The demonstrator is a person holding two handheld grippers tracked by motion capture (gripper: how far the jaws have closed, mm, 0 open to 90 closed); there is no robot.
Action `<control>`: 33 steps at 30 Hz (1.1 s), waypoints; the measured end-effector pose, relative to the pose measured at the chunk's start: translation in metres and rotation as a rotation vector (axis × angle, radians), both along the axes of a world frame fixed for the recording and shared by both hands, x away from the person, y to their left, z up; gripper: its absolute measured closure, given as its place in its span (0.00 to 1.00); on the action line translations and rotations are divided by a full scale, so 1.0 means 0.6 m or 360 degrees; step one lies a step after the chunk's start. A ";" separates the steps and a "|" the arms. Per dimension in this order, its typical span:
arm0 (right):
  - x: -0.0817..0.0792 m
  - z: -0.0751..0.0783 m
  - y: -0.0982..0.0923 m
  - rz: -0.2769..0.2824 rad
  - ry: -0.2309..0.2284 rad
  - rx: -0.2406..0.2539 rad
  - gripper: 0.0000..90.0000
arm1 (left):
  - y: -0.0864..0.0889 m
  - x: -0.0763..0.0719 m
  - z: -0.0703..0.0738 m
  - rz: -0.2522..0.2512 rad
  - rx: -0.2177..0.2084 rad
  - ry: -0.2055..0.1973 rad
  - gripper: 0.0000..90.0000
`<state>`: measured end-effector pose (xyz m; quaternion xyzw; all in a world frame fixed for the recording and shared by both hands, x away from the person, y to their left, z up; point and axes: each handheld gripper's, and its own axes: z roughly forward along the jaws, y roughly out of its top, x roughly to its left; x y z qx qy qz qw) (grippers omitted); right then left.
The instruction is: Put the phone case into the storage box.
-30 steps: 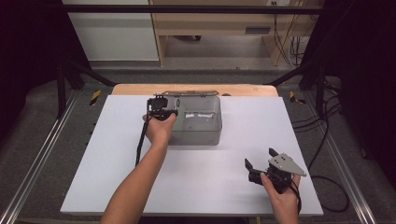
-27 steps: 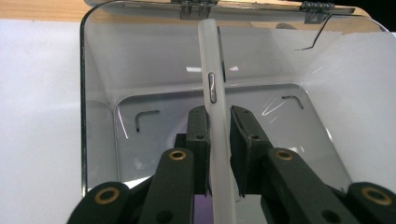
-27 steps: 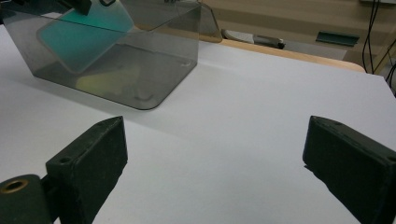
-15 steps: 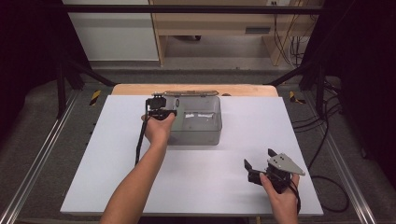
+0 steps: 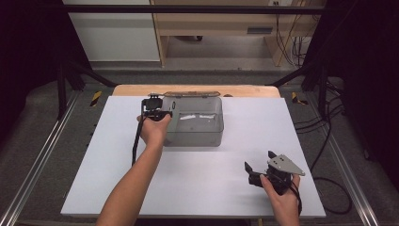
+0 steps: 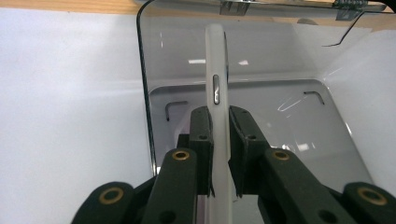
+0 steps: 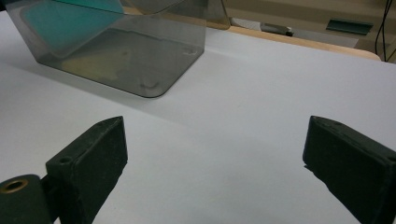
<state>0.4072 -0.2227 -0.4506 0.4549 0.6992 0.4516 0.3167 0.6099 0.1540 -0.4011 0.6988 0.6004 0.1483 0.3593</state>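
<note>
high view: a clear smoky plastic box (image 5: 195, 122) is seen at the far middle of the white table (image 5: 94, 179), its lid (image 5: 186, 94) laid open behind it. the left gripper (image 5: 157, 112) is held over the box's left end. the right gripper (image 5: 261, 172) is rested low on the table near the front right corner, well apart from the box.

left gripper view: a thin white phone (image 6: 218, 93) is gripped edge-on between the two black jaws, which are clamped on its flat faces. a side button is noted on the edge that faces the camera. the phone is held upright over the box interior (image 6: 243, 130), just inside the left wall; whether its lower end is touching the floor of the box cannot be told.

right gripper view: the jaws are spread wide with nothing between them. the box (image 7: 112, 51) is seen beyond them, with a teal reflection in its wall.

assessment: the step in hand is judged to be the lowering of the phone into the box. it is best done with the phone kept clear of the left wall and eased down until its lower end is borne by the floor. the grip should be let go only then, so that a drop onto hard plastic is avoided. steadying of the box by the idle gripper may be considered.
</note>
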 end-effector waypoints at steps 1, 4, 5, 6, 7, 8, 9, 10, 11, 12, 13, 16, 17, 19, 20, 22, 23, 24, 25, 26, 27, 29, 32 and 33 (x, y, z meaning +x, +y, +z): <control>0.000 0.000 0.000 -0.0001 0.0000 0.0000 0.08 | 0.000 0.000 0.000 0.0000 0.0000 0.0000 0.89; 0.000 0.000 0.000 -0.0001 0.0002 0.0001 0.08 | -0.005 0.003 -0.006 -0.0029 0.0025 0.0008 0.88; 0.000 0.000 0.000 -0.0001 0.0002 0.0001 0.08 | -0.005 0.003 -0.006 -0.0029 0.0025 0.0008 0.88; -0.001 0.000 0.000 0.0000 0.0001 0.0002 0.08 | -0.007 0.003 -0.008 -0.0025 0.0034 -0.0001 0.88; -0.001 0.000 0.000 0.0000 0.0001 0.0002 0.08 | -0.010 0.004 -0.009 -0.0032 0.0063 -0.0013 0.88; -0.001 0.000 -0.001 -0.0002 0.0002 0.0005 0.08 | -0.013 0.004 -0.009 -0.0053 0.0118 -0.0026 0.87; -0.001 0.000 -0.001 -0.0002 0.0002 0.0005 0.08 | -0.013 0.004 -0.009 -0.0053 0.0118 -0.0026 0.87; -0.001 0.000 -0.002 0.0000 0.0002 0.0002 0.08 | -0.015 0.003 -0.010 -0.0054 0.0126 -0.0035 0.86; -0.001 0.000 -0.001 0.0000 0.0001 0.0006 0.08 | -0.016 0.003 -0.009 -0.0066 0.0153 -0.0048 0.85; 0.000 0.000 -0.001 0.0002 0.0001 0.0005 0.08 | -0.016 0.003 -0.009 -0.0066 0.0153 -0.0048 0.84; 0.000 0.000 -0.001 0.0005 0.0001 0.0005 0.08 | -0.017 0.003 -0.008 -0.0069 0.0160 -0.0059 0.83; 0.000 0.000 -0.001 0.0009 0.0001 0.0003 0.08 | -0.018 0.002 -0.006 -0.0078 0.0176 -0.0090 0.81; -0.001 0.000 0.000 0.0011 0.0002 0.0003 0.08 | -0.018 0.002 -0.005 -0.0081 0.0178 -0.0100 0.81; -0.001 0.000 0.000 0.0012 0.0003 0.0004 0.08 | -0.018 0.002 -0.002 -0.0091 0.0205 -0.0135 0.80; -0.001 0.000 0.000 0.0012 0.0003 0.0004 0.08 | -0.018 0.001 -0.001 -0.0089 0.0230 -0.0151 0.80; -0.001 0.000 0.001 0.0011 0.0005 0.0005 0.08 | -0.017 0.002 0.002 -0.0097 0.0242 -0.0172 0.78; -0.001 0.000 0.001 0.0012 0.0006 0.0004 0.08 | -0.015 0.001 0.005 -0.0092 0.0218 -0.0191 0.77; -0.001 0.000 0.001 0.0012 0.0006 0.0004 0.08 | -0.015 0.001 0.005 -0.0092 0.0218 -0.0191 0.77; -0.001 0.000 0.001 0.0012 0.0006 0.0004 0.08 | -0.012 -0.001 0.010 -0.0100 0.0183 -0.0223 0.77; 0.000 0.000 0.001 0.0012 0.0005 0.0004 0.08 | -0.012 -0.003 0.014 -0.0106 0.0184 -0.0238 0.76; 0.000 0.000 0.001 0.0013 0.0004 0.0004 0.08 | -0.011 -0.005 0.018 -0.0110 0.0181 -0.0258 0.75; 0.000 0.000 0.001 0.0013 0.0003 0.0004 0.08 | -0.010 -0.007 0.021 -0.0116 0.0172 -0.0274 0.73; 0.001 -0.001 0.001 0.0015 0.0002 0.0004 0.07 | -0.008 -0.013 0.029 -0.0128 0.0155 -0.0299 0.70; 0.000 0.000 0.002 0.0015 0.0003 0.0008 0.07 | -0.007 -0.015 0.031 -0.0129 0.0146 -0.0308 0.65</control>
